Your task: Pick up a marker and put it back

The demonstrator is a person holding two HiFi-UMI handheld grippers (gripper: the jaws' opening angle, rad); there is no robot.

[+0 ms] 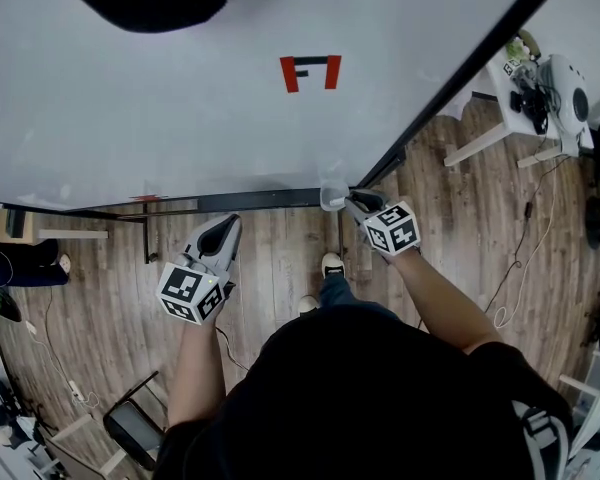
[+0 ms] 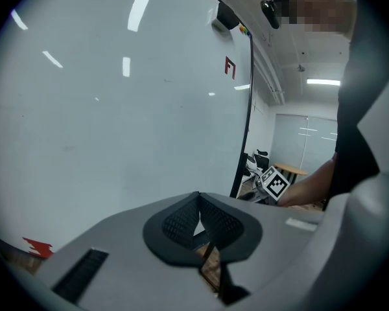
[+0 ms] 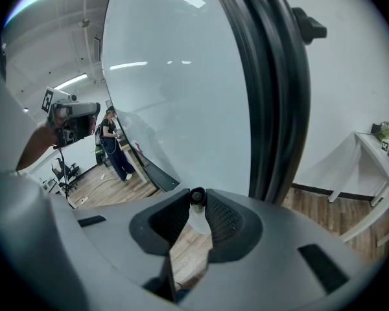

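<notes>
A marker with a black end and a pale body stands between the pads of my right gripper, which press on it from both sides. In the head view my right gripper reaches to a small clear cup at the bottom right corner of the whiteboard. My left gripper hangs lower and to the left, away from the cup and just in front of the board's black tray. Its pads meet at the tips with nothing between them.
The whiteboard has a red mark and a black frame along its right edge. A white table with gear stands to the right, a black chair at the lower left, cables on the wood floor. A person stands far off.
</notes>
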